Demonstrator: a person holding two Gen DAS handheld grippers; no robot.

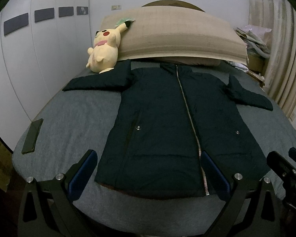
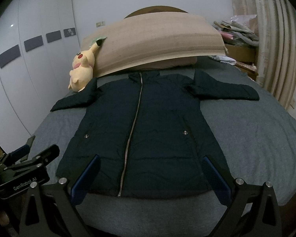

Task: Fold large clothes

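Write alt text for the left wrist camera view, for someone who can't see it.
A dark zipped jacket lies flat, sleeves spread, on a grey bed. The open left gripper hovers over its hem; a yellow plush toy leans against the headboard.

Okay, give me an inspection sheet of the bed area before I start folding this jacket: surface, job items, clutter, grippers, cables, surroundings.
Surface: grey bed sheet, fairly smooth, bare on both sides of the garment.
Job's things: dark jacket lying flat, front up, zipped shut, both sleeves spread out sideways, hem towards the cameras.
Clutter: yellow plush toy at the head end, touching one sleeve; dark phone near the bed's edge; beige pillow above the collar.
Grippers: left gripper open, fingers empty; right gripper open, fingers empty; both short of the hem.
Cables: nothing seen.
Surroundings: white wardrobe doors, curtain, pile of bags beside the bed.
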